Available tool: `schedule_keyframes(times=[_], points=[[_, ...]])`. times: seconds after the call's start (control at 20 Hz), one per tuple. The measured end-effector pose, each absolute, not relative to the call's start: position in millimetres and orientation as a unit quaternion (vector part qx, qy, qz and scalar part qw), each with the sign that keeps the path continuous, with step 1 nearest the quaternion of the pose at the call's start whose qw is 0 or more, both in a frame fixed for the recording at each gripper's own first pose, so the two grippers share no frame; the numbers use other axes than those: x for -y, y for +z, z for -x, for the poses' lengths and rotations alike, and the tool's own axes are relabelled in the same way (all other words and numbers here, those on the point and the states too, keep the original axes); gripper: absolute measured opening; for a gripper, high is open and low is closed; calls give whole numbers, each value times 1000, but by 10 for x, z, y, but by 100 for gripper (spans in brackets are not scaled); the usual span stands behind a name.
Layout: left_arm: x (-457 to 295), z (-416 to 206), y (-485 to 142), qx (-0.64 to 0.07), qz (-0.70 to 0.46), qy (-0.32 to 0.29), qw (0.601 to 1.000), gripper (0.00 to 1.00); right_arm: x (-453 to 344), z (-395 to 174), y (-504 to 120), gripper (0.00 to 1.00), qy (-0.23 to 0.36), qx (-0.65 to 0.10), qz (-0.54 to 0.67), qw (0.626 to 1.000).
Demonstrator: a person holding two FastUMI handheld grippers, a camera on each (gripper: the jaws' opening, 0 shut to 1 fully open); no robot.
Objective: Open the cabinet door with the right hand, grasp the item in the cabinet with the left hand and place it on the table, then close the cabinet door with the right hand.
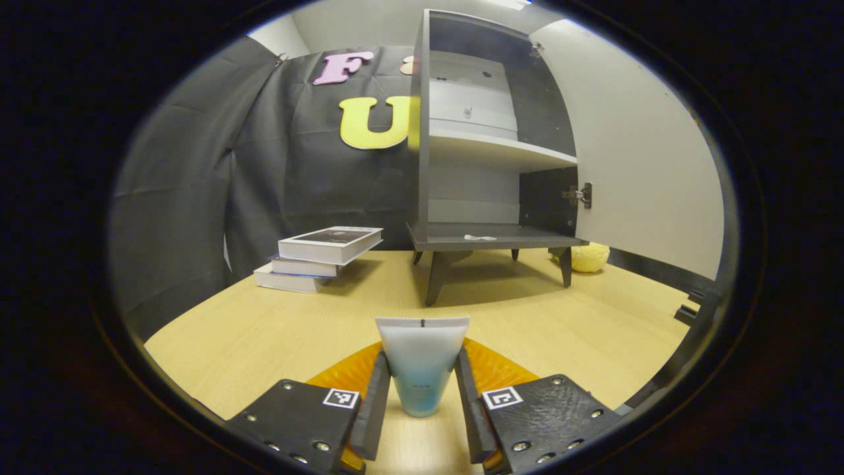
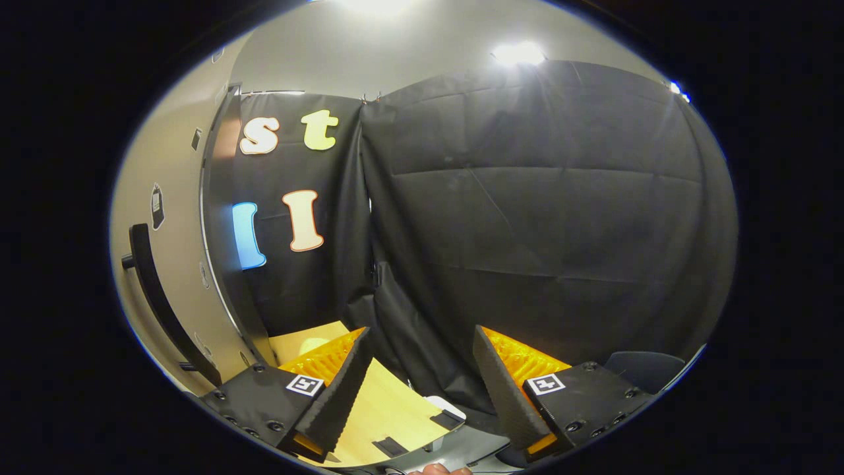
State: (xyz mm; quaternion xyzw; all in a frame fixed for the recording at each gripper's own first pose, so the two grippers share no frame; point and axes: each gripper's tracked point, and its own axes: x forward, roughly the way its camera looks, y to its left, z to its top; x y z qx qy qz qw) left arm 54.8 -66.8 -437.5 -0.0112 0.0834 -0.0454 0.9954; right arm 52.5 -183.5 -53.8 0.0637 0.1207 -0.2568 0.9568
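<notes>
The dark cabinet (image 1: 488,236) stands on the table (image 1: 277,316) with its door (image 1: 646,152) swung wide to the right. Its shelves are bare except for a small white scrap (image 1: 479,237) on the bottom one. A white-and-blue tube (image 1: 422,363) stands upright, crimped end up, between the fingers of my left gripper (image 1: 422,356), which is shut on it low over the table in front of the cabinet. In the right gripper view, my right gripper (image 2: 422,369) is open and holds nothing. The door (image 2: 178,264) and its black handle (image 2: 155,297) lie to its left.
A stack of three books (image 1: 316,258) lies left of the cabinet. A yellow soft object (image 1: 589,257) sits behind the cabinet's right leg. Under the right gripper are a table corner (image 2: 389,409), a small white object (image 2: 445,406) and a fingertip (image 2: 435,469).
</notes>
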Motion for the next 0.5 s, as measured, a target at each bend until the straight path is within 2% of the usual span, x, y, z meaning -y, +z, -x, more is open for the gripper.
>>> schedule_keyframes(times=[0.05, 0.2, 0.25, 0.3, 0.35, 0.45, 0.5], points=[[687, -542, -4376, -86, 9, -47, 995, 53, 1832, -513, -543, 92, -258, -122, -65, 956], [705, -546, -4373, -84, 7, -52, 995, 54, 1802, -493, -570, 92, -260, -124, -63, 956], [696, -539, -4368, -85, 4, -51, 995, 58, 1796, -489, -588, 92, -260, -127, -61, 955], [686, -535, -4338, -83, 2, -53, 995, 52, 1776, -484, -609, 92, -259, -130, -59, 955], [680, -552, -4307, -78, 3, -55, 995, 57, 1752, -476, -621, 92, -257, -132, -60, 956], [635, -545, -4178, -64, -1, -56, 996, 80, 1709, -469, -645, 96, -253, -133, -61, 956], [622, -533, -4115, -58, -4, -56, 997, 91, 1704, -456, -679, 93, -253, -136, -59, 956]])
